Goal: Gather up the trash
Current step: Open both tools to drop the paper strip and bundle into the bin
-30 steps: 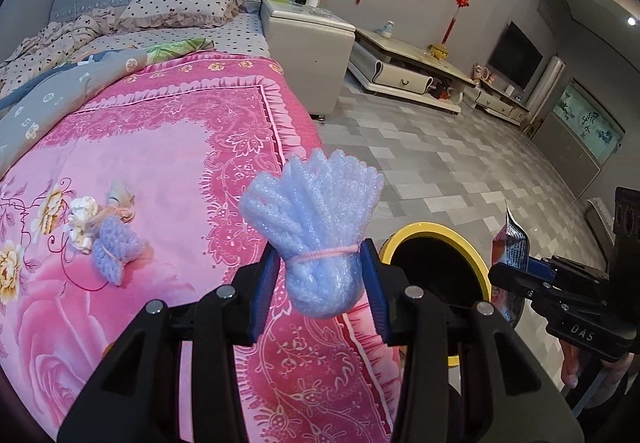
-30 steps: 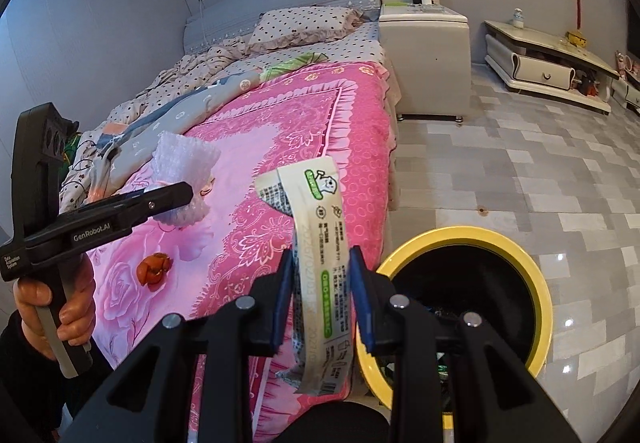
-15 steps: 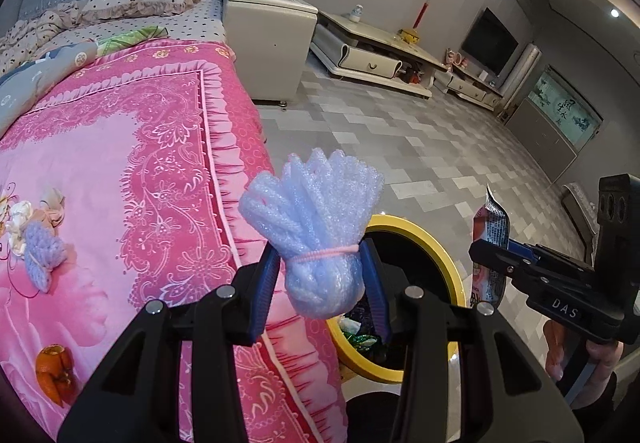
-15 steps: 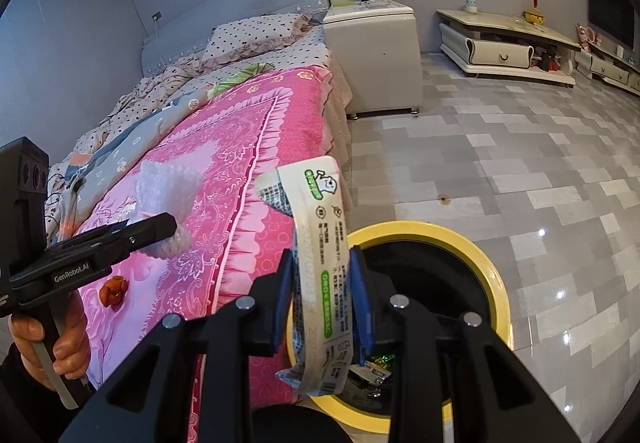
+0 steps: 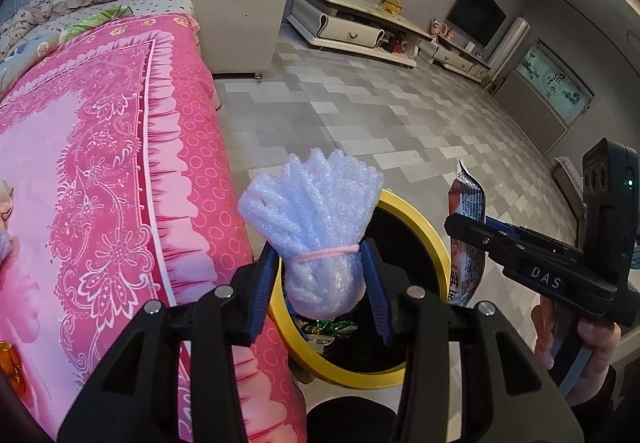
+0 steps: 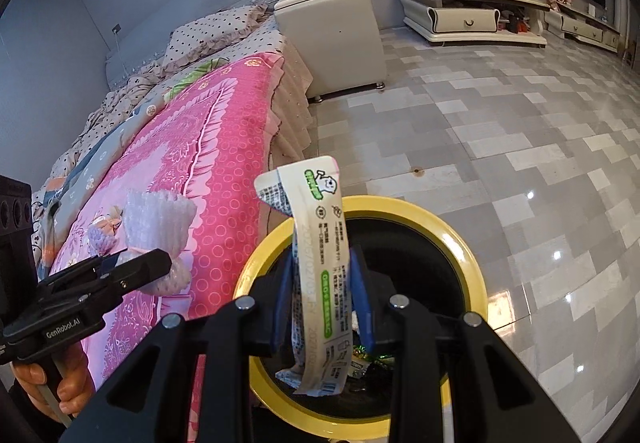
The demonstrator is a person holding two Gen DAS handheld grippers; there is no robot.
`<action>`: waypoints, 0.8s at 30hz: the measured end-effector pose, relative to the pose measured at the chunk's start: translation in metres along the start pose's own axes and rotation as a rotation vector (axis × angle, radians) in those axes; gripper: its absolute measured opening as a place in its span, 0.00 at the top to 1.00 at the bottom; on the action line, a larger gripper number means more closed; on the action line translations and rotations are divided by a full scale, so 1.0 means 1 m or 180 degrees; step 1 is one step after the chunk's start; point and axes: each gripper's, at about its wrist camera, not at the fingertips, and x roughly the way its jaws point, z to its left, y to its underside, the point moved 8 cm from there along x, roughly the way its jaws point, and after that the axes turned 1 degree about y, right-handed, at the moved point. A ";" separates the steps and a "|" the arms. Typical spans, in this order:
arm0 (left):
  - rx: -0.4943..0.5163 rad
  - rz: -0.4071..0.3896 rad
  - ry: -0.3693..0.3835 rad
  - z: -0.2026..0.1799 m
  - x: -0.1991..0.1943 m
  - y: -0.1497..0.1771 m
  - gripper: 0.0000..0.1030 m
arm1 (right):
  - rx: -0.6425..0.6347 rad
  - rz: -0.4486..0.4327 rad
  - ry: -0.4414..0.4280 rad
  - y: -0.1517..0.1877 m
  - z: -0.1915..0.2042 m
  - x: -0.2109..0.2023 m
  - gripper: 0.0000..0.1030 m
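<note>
My left gripper point(image 5: 322, 275) was clamped on a foam net point(image 5: 316, 227), a white bundle tied with a pink band; the blue pads pressed its lower bulb from both sides and the fanned top stuck up above the fingers. My right gripper point(image 6: 322, 297) was closed tight on a wrapper point(image 6: 320, 283), a long flattened white pack with green print. It stood upright between the pads, top end curling over to the left, bottom end hanging below them.

Both grippers pointed steeply down at the bin point(image 6: 460, 243), black inside with a yellow rim, standing on the grey tiled floor point(image 6: 500, 123) right against the side of the bed point(image 6: 208, 171). In the right wrist view the wrapper hung over the bin's opening, near its left rim. In the left wrist view the net sat over the left part of the rim point(image 5: 420, 215), at the edge of the pink bedspread point(image 5: 120, 183). Some crumpled green and silver packaging point(image 5: 328, 327) lay inside the bin already.

Each camera caught the other gripper: mine on the right showed at the right edge of the left view with the wrapper point(image 5: 466, 239) in its tip, and the left one point(image 6: 144, 267) showed at the lower left of the right view with the net point(image 6: 156, 231) over the bedspread's edge. More small items point(image 6: 102, 235) lay on the bedspread behind it, too blurred to identify. A white nightstand point(image 6: 332, 27) stood at the head end of the bed.
</note>
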 end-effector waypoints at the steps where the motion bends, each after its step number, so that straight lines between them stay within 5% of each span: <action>1: 0.0002 0.0014 0.0008 -0.001 0.004 0.001 0.61 | 0.0024 0.0008 0.0006 0.001 -0.004 0.002 0.74; 13: -0.0009 0.0108 0.0095 -0.013 0.029 0.008 0.52 | 0.0206 0.0010 0.0110 0.005 -0.035 0.011 0.73; 24: -0.0096 -0.0019 0.0017 0.006 0.012 0.007 0.28 | 0.0351 -0.0029 0.0200 0.009 -0.045 0.006 0.48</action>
